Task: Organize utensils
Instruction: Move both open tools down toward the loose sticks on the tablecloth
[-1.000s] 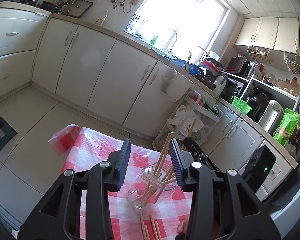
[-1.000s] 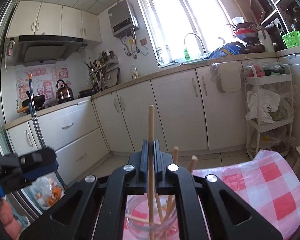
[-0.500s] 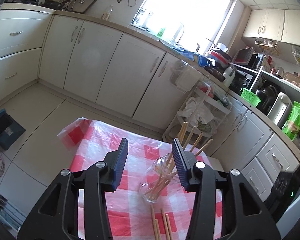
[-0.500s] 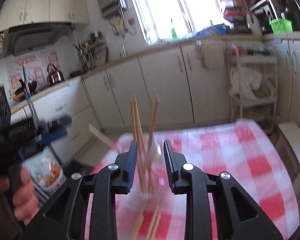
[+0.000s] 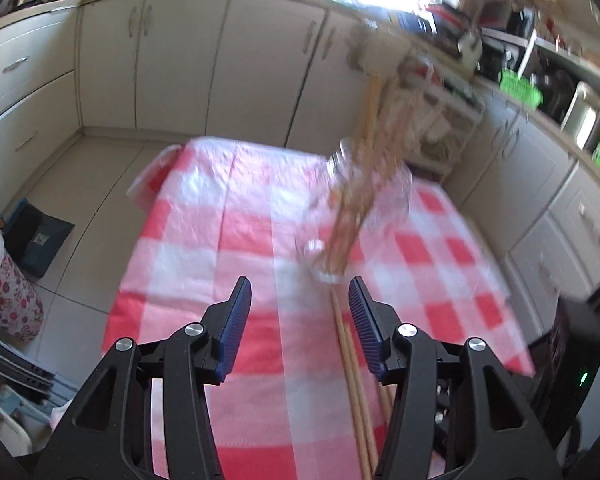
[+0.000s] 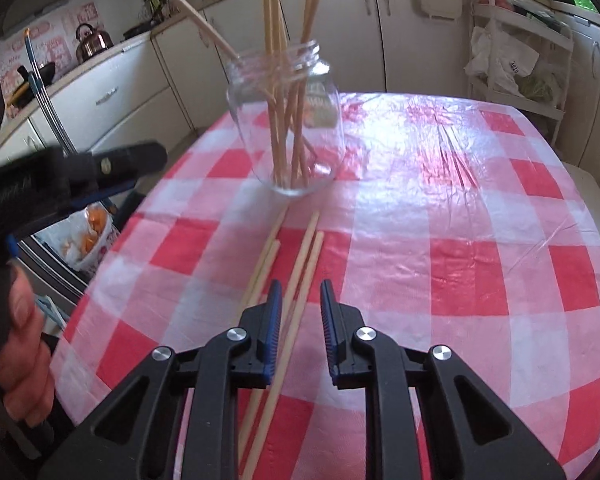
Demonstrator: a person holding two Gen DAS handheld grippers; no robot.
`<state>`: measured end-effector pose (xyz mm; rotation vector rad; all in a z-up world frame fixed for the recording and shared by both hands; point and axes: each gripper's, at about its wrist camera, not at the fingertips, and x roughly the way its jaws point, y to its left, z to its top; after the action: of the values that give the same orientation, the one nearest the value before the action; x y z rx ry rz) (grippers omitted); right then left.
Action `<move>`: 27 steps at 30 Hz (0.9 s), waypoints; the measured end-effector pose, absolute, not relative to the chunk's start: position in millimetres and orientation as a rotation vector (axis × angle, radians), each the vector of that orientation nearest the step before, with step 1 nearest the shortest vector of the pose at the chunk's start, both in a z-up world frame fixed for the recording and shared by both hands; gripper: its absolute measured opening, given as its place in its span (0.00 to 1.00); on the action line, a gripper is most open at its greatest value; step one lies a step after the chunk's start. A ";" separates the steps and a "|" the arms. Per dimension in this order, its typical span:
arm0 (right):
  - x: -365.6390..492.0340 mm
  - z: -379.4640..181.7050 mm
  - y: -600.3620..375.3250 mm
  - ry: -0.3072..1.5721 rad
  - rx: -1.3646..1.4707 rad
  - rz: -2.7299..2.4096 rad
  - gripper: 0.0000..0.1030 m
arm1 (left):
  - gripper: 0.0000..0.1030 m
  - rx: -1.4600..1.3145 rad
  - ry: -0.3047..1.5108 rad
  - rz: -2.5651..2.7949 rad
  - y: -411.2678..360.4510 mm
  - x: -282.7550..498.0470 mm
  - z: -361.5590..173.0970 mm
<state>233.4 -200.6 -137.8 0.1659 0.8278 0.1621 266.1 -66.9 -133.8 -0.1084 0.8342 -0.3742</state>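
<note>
A clear glass jar [image 6: 288, 120] stands on the red-and-white checked tablecloth [image 6: 460, 240] with several wooden chopsticks [image 6: 278, 60] upright in it. Several loose chopsticks [image 6: 300, 256] lie on the cloth in front of the jar. My right gripper [image 6: 298, 300] hovers low over them, its jaws a little apart and closing; one stick runs through the gap, and the pads are not pressing on it. My left gripper [image 5: 298, 300] points down at the cloth, its jaws opening and empty. The loose chopsticks [image 5: 352, 360] lie by its right finger, and the jar [image 5: 360, 208] is blurred ahead.
White cabinets run along the far walls. A wire rack with bags [image 6: 516, 60] stands past the table's far right corner. A floral bag [image 5: 4, 300] and a dark box [image 5: 36, 236] sit on the floor to the left. A hand [image 6: 16, 340] holds the left gripper's handle.
The right gripper let go of the chopstick it held over the jar, and its jaws came apart. Both grippers tipped down and sank toward the table; the loose chopsticks now lie under them.
</note>
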 end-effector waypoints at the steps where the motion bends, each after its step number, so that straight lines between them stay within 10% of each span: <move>1: 233.1 -143.7 -200.6 0.840 0.154 0.159 0.19 | 0.47 -0.084 0.855 -0.379 -71.9 263.3 -140.8; 27: 222.8 -151.7 -224.9 0.853 0.122 0.106 0.15 | 0.48 0.179 0.996 -0.406 -117.5 234.2 -184.6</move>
<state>222.8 -224.9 -151.7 0.1217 0.8526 0.1057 234.2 -117.5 -184.6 0.1789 0.9960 -0.4059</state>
